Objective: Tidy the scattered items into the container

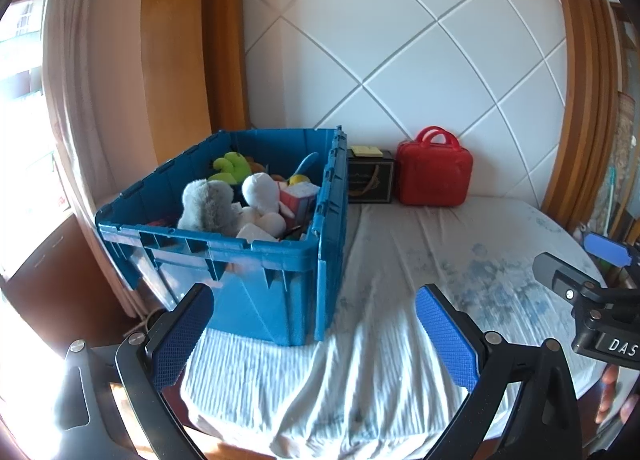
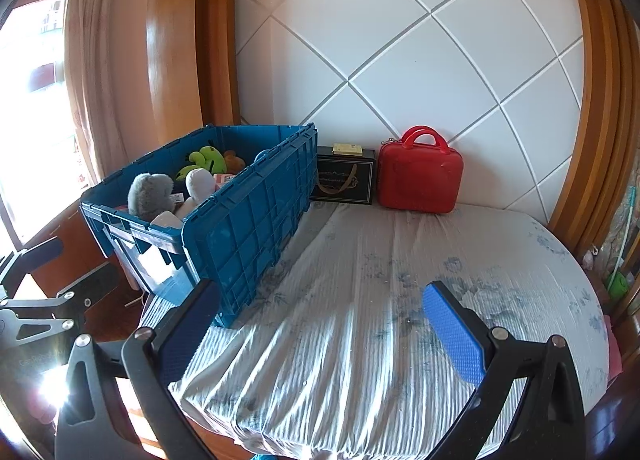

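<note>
With the blue crate (image 1: 256,260) full of toys at the bed's (image 2: 400,300) far-left corner, both tongs, left (image 1: 316,334) and right (image 2: 320,334), gape empty; tidying looks finished, calling only for withdrawal.

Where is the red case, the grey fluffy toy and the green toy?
red case (image 2: 420,180), right wrist view, middle of its front.
grey fluffy toy (image 1: 208,206), left wrist view, its furry body.
green toy (image 1: 232,167), left wrist view, its body.
</note>
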`<state>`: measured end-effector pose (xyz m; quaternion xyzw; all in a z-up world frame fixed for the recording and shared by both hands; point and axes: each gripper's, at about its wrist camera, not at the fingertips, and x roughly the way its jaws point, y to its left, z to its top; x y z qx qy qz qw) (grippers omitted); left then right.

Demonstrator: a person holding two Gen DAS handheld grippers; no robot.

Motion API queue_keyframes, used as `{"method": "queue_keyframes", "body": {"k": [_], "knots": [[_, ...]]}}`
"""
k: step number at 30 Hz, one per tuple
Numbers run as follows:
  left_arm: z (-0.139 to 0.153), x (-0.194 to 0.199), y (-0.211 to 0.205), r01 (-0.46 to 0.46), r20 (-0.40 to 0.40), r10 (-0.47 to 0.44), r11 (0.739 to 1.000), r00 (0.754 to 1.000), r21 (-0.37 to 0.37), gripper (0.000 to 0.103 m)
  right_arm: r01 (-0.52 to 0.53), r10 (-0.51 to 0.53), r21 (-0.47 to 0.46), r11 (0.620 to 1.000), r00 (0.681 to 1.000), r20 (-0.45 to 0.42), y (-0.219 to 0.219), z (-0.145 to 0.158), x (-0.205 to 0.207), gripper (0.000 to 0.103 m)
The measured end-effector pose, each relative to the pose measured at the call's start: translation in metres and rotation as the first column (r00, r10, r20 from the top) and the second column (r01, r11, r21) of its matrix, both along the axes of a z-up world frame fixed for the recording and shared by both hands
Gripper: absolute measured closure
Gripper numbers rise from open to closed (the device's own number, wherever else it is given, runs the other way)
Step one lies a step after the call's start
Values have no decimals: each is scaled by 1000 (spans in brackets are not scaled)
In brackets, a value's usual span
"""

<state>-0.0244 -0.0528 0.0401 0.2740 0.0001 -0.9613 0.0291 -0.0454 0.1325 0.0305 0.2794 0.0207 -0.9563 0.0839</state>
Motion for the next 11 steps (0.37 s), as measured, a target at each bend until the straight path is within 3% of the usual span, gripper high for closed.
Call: {"method": "queue_keyframes", "body": {"k": [11], "knots": [[-1, 6, 3, 15, -12, -15, 1000, 1000, 0, 1, 6, -5, -13, 1000, 1000, 25, 6, -8, -3, 0]]}}
